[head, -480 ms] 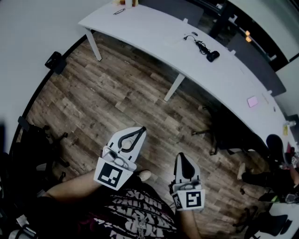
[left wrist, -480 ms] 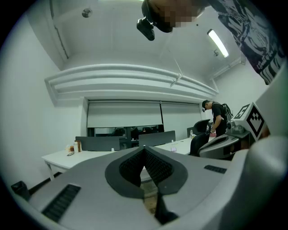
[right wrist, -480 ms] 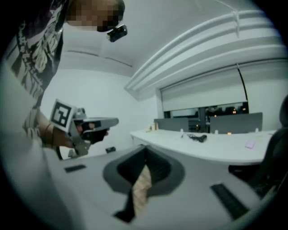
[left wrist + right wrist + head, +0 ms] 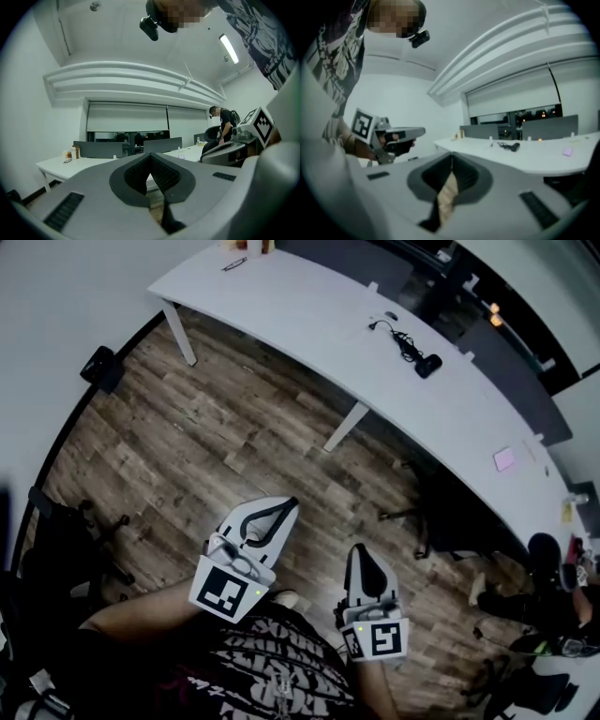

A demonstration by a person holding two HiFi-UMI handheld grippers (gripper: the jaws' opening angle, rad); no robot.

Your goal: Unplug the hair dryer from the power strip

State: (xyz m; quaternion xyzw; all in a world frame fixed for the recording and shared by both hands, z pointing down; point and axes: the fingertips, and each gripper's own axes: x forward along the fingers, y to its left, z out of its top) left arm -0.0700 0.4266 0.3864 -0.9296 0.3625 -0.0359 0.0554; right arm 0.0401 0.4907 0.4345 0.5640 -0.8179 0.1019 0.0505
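Fingers (image 4: pixel 161 174) stay closed; left gripper (image 4: pixel 292 502), right gripper (image 4: pixel 361 552) barely shifted.

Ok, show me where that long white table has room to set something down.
Widest bare stretch: the table between the glasses at its left end and the hair dryer with its cord. A shorter one runs from there to the pink note. Small items crowd its right end.

A brown wood-plank floor (image 4: pixel 244 446) runs to a plain white wall (image 4: pixel 56 306) on the left. A long curved white worktop (image 4: pixel 300 310) stands far across it, with a black office chair (image 4: pixel 459 517) by its right part. A ceiling strip light (image 4: pixel 228 48) glows overhead.
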